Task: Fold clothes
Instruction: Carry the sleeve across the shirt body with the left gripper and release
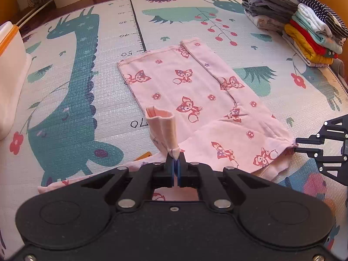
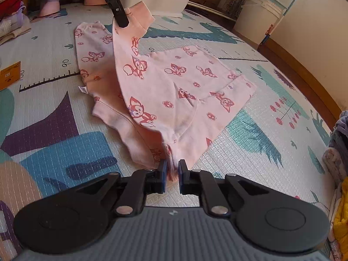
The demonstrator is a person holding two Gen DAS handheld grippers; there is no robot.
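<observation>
**Sleeve lifted for a fold across the shirt**

Mat (image 1: 71,69) first: a printed play mat covers the whole work area, giving a flat, grippy bed so the cloth stays put while one part is moved. At its far right corner sits a stack (image 1: 304,24) of folded clothes, kept well apart from the work, likely the finished pile.

Shirt (image 1: 184,87), pink with a fox print, lies mid-mat, mostly flat; one sleeve is already laid over the body along its right side. The other sleeve (image 2: 132,32) is raised off the mat, its cuff sticking up above the fingers, so that it can be carried over the body without dragging the rest.

Left gripper (image 1: 176,163) holds that sleeve: its fingers are pressed together on a pinch of cloth just below the cuff. In the right wrist view it hangs above the shirt's far side.

Right gripper (image 2: 172,173) sits low at the shirt's near corner. Its fingers stand a little apart with a bunched bit of pink cloth between them; whether they truly clamp it I cannot tell. My guess is it is there to anchor the shoulder while the sleeve crosses.
</observation>
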